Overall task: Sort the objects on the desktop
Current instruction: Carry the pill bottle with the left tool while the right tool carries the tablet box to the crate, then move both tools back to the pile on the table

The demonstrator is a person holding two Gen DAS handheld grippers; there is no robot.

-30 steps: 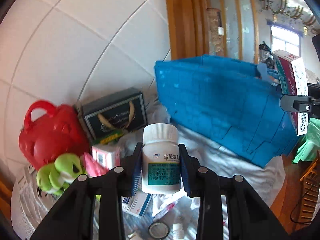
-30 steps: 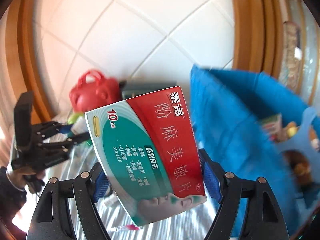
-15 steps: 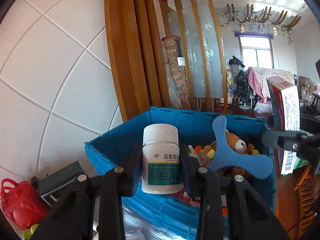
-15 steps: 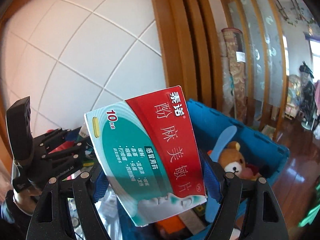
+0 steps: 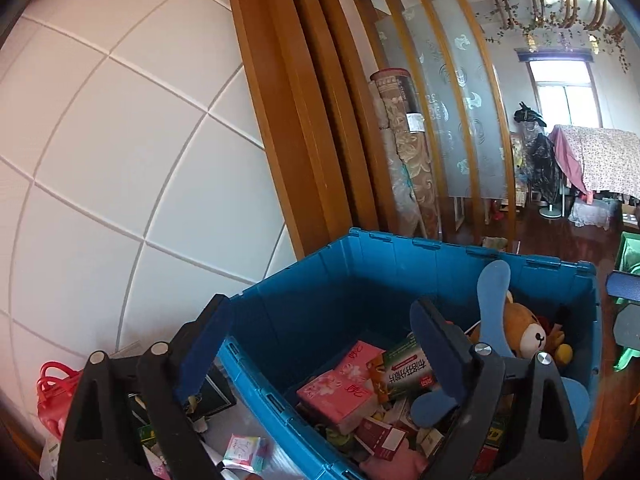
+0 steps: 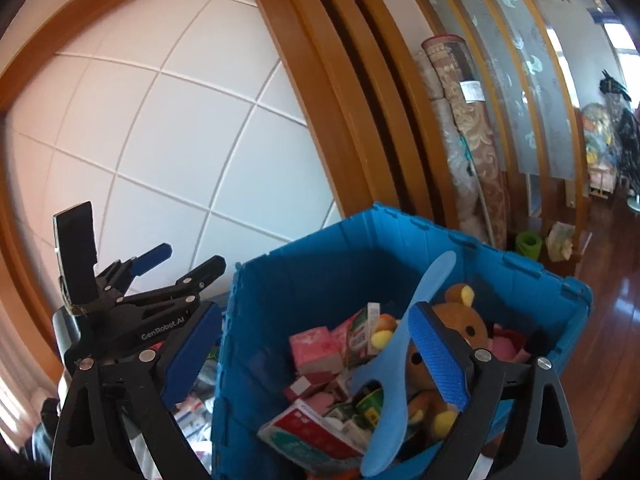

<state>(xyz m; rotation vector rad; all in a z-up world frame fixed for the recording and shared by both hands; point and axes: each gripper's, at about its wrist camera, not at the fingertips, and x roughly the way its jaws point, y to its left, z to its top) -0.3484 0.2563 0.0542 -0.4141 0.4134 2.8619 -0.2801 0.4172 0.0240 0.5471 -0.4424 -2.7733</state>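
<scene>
- Blue crate [image 5: 400,272] just ahead of and below both tongs, packed with boxes, pink tissue packs [image 5: 340,394], teddy bear [image 5: 524,330], blue propeller toy [image 6: 396,360].
- Left gripper [image 5: 316,344]: jaws just opened wide, nothing between.
- Right gripper [image 6: 316,352]: jaws just opened wide, empty; red-green medicine box [image 6: 308,432] in crate below.

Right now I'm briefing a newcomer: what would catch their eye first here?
The big blue crate fills the foreground, crammed with boxes. A brown teddy bear sits toward its right side, behind a blue propeller-shaped toy. Both tongs, left and right, hang open and empty above it.
</scene>
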